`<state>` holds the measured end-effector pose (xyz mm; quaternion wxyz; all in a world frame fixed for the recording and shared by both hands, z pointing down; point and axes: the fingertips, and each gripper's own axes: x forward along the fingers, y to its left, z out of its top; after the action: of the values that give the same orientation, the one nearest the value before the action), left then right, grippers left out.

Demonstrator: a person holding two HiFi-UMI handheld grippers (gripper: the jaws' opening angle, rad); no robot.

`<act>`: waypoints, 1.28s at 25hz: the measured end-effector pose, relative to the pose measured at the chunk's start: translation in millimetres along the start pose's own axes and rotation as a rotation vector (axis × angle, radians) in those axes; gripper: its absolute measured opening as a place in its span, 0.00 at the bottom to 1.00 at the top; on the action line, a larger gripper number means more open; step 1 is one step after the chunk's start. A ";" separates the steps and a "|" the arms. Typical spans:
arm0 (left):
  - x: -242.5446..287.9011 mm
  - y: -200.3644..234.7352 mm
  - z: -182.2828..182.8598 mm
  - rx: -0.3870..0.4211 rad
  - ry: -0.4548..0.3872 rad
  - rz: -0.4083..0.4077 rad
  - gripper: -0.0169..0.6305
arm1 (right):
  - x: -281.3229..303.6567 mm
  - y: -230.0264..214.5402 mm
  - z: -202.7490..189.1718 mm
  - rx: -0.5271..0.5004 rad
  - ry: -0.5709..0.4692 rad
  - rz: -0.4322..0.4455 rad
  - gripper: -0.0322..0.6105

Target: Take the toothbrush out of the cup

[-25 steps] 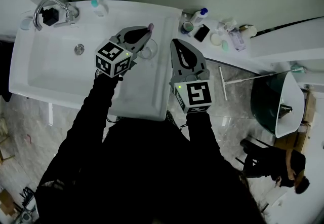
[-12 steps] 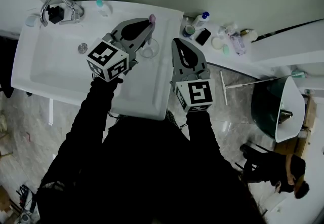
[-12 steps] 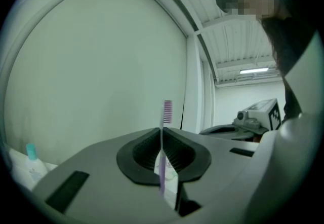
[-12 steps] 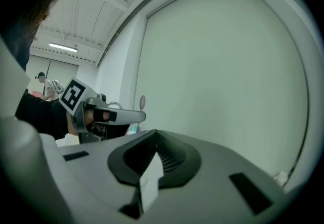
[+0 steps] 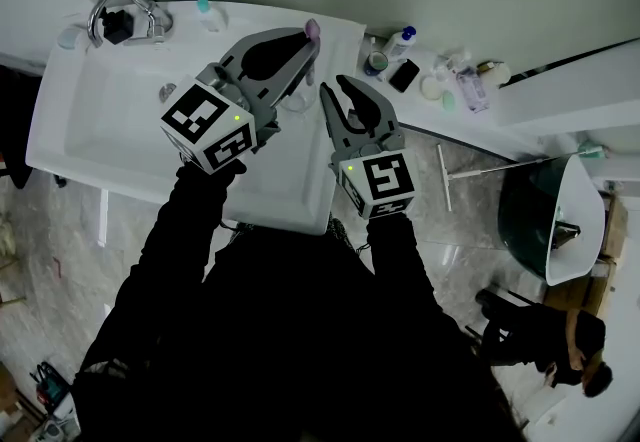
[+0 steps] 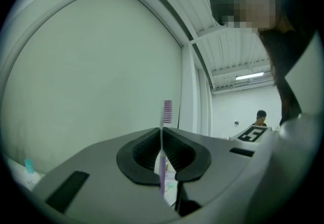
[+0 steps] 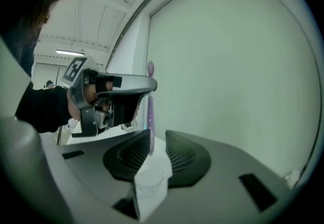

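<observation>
Our left gripper (image 5: 306, 50) pinches the purple toothbrush (image 6: 166, 110), bristles toward twelve o'clock. Our right gripper (image 7: 158, 143) stands spread, the clear cup (image 7: 150, 180) at its six o'clock.

support: white washbasin (image 5: 70, 145) | back rim: tap (image 5: 128, 18), teal-capped bottle (image 5: 207, 14) | right deck: clear cup (image 7: 150, 180)

Bathroom washstand under a hall-type ceiling.
White washbasin (image 5: 90, 135) with chrome tap (image 5: 128, 12) at 11 o'clock and drain (image 5: 168, 90); toiletry bottles (image 5: 401, 38) at 1 o'clock; marbled floor tiles (image 5: 40, 230) at 8 o'clock; strip light (image 6: 248, 75) overhead.
</observation>
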<state>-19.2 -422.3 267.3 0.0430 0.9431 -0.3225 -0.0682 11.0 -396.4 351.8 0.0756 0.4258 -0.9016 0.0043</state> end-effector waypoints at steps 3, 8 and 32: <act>-0.8 -7.7 6.8 -0.034 -0.025 -0.022 0.06 | 3.7 9.7 -5.1 -0.017 0.029 0.027 0.21; 3.6 -22.3 9.8 -0.055 -0.016 -0.061 0.06 | 5.0 12.1 -13.2 -0.028 0.064 0.031 0.22; 11.4 -44.4 16.5 -0.007 -0.049 -0.099 0.11 | 0.3 3.0 -21.9 -0.028 0.090 0.016 0.15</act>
<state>13.8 -394.9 244.3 0.0348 0.9558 -0.2764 -0.0942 11.4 -393.1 373.6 0.1222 0.4168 -0.9007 0.0115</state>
